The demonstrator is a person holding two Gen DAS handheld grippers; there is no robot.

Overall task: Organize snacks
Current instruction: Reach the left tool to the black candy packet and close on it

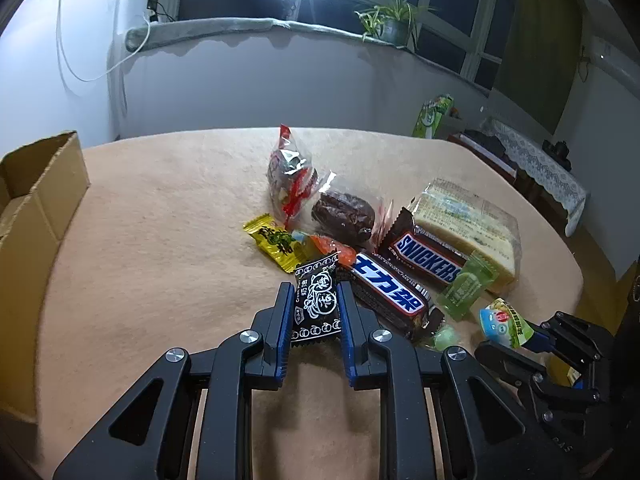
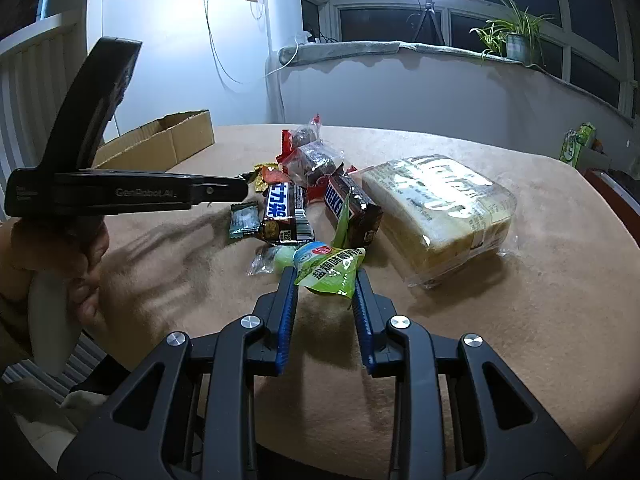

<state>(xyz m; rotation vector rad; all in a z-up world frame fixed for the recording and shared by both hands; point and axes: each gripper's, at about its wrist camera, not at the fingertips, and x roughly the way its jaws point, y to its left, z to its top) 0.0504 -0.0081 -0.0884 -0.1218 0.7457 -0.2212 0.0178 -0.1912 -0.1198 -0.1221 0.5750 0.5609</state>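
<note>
Left wrist | left claw (image 1: 314, 292) clamps black sachet (image 1: 316, 304) | SNICKERS bar (image 1: 426, 258) | right claw (image 2: 326, 276) pinches green packet (image 2: 332, 270)

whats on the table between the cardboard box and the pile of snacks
Nothing: in the left wrist view only bare tan tablecloth runs from the cardboard box to the yellow candy at the pile's edge.
</note>
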